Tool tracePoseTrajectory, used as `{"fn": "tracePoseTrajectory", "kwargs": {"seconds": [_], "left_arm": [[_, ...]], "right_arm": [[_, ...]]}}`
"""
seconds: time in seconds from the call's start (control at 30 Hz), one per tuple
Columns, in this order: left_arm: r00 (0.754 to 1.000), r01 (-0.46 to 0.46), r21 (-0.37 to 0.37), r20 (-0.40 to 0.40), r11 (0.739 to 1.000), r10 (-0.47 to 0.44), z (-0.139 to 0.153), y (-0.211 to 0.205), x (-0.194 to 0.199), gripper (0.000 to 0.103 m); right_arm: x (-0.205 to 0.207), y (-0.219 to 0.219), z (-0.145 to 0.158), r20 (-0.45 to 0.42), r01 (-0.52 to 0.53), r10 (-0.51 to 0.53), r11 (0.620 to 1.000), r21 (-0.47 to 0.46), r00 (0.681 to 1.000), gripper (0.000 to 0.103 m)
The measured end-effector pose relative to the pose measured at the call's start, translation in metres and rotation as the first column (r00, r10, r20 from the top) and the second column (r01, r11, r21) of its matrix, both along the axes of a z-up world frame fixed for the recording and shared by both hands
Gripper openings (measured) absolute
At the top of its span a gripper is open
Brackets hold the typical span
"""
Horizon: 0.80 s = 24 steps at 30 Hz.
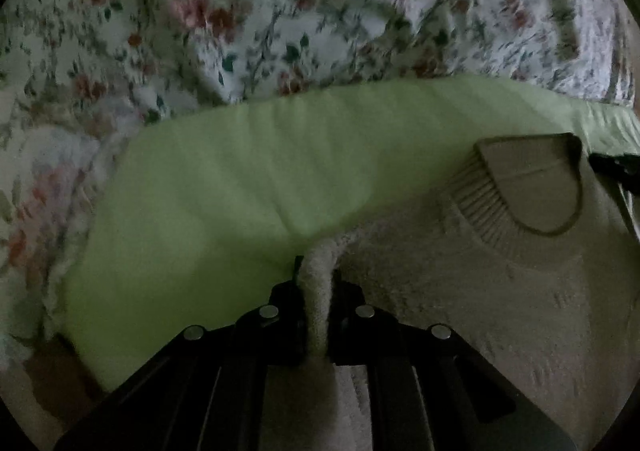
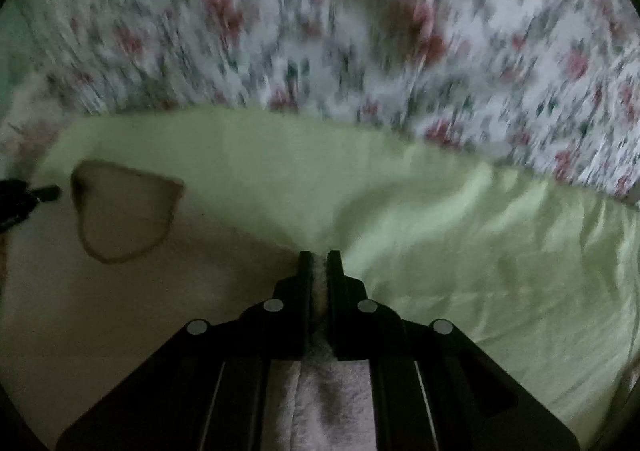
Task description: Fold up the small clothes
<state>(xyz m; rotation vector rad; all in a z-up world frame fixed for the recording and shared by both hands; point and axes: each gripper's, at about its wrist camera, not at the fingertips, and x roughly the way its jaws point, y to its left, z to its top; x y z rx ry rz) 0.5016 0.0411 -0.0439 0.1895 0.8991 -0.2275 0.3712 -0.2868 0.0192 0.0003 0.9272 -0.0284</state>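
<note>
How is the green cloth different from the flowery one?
The green cloth is one plain pale colour; the flowery sheet is white with red flowers and green leaves. The green cloth lies on top, nearer the cameras, with the fuzzy cream sweater on it; the flowery sheet spreads out beyond it. The green cloth looks smoother on one side, while the flowery sheet is rumpled. Both are soft fabric lying flat.

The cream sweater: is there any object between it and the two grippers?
No. Both grippers already pinch the cream sweater: the left gripper and the right gripper each have its fabric between the fingers. It lies on a green cloth, with nothing visible on top.
</note>
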Motion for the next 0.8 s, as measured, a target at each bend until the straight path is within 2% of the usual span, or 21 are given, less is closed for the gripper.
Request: {"fn": "tracePoseTrajectory", "kwargs": {"seconds": [0.03,0.07,0.1,0.13,0.17,0.2,0.27,0.33,0.47,0.63,0.8], "left_arm": [[1.0,-0.011,0.003,-0.001,1.0,0.011,0.001,0.0,0.0,0.011],[1.0,-0.019,-0.004,-0.009,1.0,0.019,0.005,0.0,0.0,0.017],[0.999,-0.035,-0.02,-0.028,0.999,0.034,0.01,0.003,0.0,0.03],[0.998,-0.054,-0.02,-0.03,0.998,0.053,0.015,0.005,-0.002,0.039],[0.997,-0.075,-0.005,-0.02,0.997,0.075,0.02,0.009,-0.005,0.057],[0.995,-0.098,0.006,-0.002,0.995,0.098,0.028,0.012,-0.011,0.065],[0.995,-0.101,-0.023,0.021,0.995,0.102,0.04,0.019,-0.028,0.066],[0.994,-0.105,-0.061,0.022,0.993,0.106,0.054,0.021,-0.049,0.069],[0.995,-0.095,-0.076,0.02,0.993,0.097,0.058,0.01,-0.092,0.073],[0.996,-0.079,-0.164,-0.043,0.983,0.073,0.048,-0.005,-0.152,0.077],[0.992,-0.089,-0.203,-0.106,0.975,0.069,0.025,-0.019,-0.193,0.077]], "right_arm": [[0.001,0.001,-0.005,-0.008,0.007,-0.007,1.0,-0.003,1.0,0.008],[0.002,0.002,-0.009,-0.013,0.012,-0.013,1.0,-0.005,1.0,0.01],[0.001,0.001,-0.006,-0.005,0.025,-0.024,1.0,0.005,1.0,0.012],[-0.002,-0.001,-0.003,0.001,0.035,-0.035,0.999,0.024,0.999,0.022],[-0.006,-0.004,0.001,0.004,0.05,-0.051,0.998,0.043,0.999,0.035],[-0.015,-0.011,0.009,0.02,0.071,-0.072,0.995,0.07,0.997,0.039],[-0.037,-0.024,0.025,0.063,0.097,-0.104,0.989,0.11,0.993,0.047],[-0.062,-0.037,0.034,0.092,0.121,-0.134,0.984,0.133,0.987,0.047],[-0.124,-0.072,0.053,0.129,0.214,-0.233,0.966,0.148,0.964,0.047],[-0.194,-0.132,0.066,0.145,0.394,-0.408,0.912,0.116,0.901,0.047],[-0.258,-0.201,0.071,0.134,0.548,-0.569,0.82,0.164,0.811,0.047]]}}
